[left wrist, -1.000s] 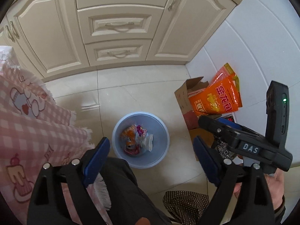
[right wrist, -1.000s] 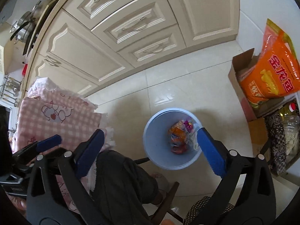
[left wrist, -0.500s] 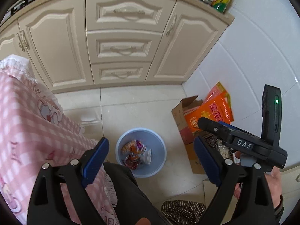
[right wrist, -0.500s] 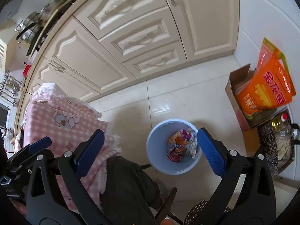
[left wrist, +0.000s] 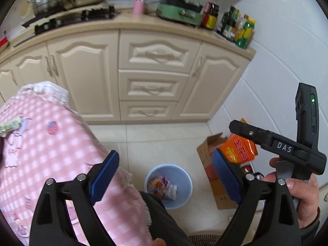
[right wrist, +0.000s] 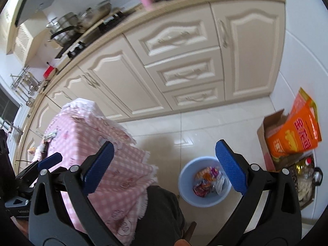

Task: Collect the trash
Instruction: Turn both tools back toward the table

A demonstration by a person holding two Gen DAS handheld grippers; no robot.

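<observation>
Both grippers are gaping wide, empty: left gripper (left wrist: pixel 165 176), right gripper (right wrist: pixel 164 166). A crumpled wrapper (left wrist: pixel 9 125) is lying at left edge on the pink checked tablecloth (left wrist: pixel 51 143); likely light, crinkly, slippery, so pinching a raised fold seems best. The blue bin (right wrist: pixel 188 196), lower centre, is holding wrappers on glossy tile by cream cabinets (right wrist: pixel 184 41).

blue bin (left wrist: pixel 185 186) holds wrappers (left wrist: pixel 161 186), apparently snack packets.

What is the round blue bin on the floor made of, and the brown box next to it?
The round blue bin looks like smooth, matte plastic: thin even walls, one uniform colour. The brown box looks like cardboard: dull brown, with bent open flaps.
</observation>
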